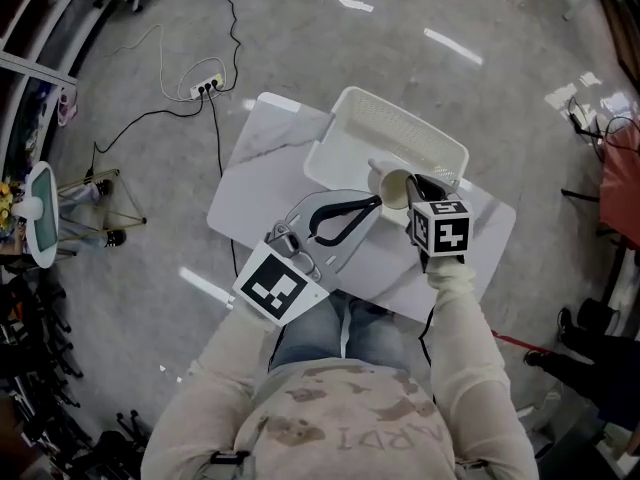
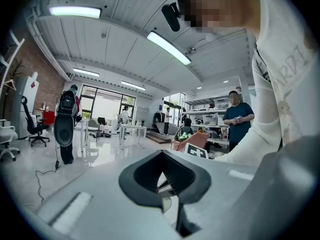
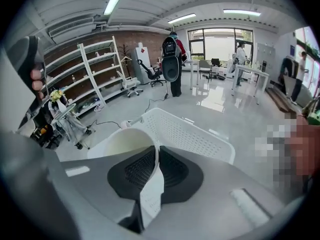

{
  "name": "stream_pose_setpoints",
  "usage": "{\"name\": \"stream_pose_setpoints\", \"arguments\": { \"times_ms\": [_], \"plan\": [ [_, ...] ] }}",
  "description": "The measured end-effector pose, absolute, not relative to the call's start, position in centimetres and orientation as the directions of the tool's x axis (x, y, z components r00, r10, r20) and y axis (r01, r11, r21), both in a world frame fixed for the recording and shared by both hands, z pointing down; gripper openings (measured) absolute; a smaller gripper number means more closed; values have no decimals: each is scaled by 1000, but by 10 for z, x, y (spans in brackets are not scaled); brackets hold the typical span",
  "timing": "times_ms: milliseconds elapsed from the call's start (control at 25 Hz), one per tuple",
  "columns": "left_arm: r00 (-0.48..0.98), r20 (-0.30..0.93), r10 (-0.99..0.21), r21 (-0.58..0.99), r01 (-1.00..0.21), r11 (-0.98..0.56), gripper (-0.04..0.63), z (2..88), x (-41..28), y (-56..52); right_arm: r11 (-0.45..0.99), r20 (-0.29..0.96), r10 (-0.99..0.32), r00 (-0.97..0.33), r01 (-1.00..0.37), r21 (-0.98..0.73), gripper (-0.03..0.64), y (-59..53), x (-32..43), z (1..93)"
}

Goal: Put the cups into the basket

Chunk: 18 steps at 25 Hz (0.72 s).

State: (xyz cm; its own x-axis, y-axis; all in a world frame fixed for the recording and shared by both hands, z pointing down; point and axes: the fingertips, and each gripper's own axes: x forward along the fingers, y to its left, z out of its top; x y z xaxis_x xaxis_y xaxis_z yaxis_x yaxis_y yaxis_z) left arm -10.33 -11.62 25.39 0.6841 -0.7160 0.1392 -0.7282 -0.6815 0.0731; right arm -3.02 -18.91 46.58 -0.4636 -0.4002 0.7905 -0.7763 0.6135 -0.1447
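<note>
**One cup gripped at the basket's near edge**

One white table stands on a grey floor. A power strip with trailing cables lies on the floor beyond the table's left corner.

1. Left gripper: it sits low over the near left part of the table, pointing right towards the cup. In the left gripper view its dark fingers bow outward and meet at the tips. Nothing is held between them.

2. Cup: a single cream cup, tipped on its side with its open mouth facing left. It sits at the near edge of the basket, just beyond the left gripper's tips. Contact with the basket cannot be confirmed from either view.

3. Right gripper: it approaches from the near right side. In the right gripper view the ribbed pads are clamped on the thin wall of the cup, one pad inside the rim and one outside.

4. Basket: a white, perforated, rectangular basket standing on the far right part of the table. In the right gripper view its lattice wall rises directly behind the held cup.
</note>
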Motion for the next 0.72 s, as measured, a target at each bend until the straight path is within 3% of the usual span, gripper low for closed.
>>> {"name": "stream_pose_setpoints", "arguments": {
  "times_ms": [320,720],
  "plan": [
    [747,172,-642,83,-660,-746,1,292,-150,-164,566,859,-335,-387,-812,-145,49,-234,-77,548],
    [761,209,-615,137,-645,-752,1,332,-171,-186,558,944,-242,-222,-828,-52,49,-243,-66,641]
  ]
}}
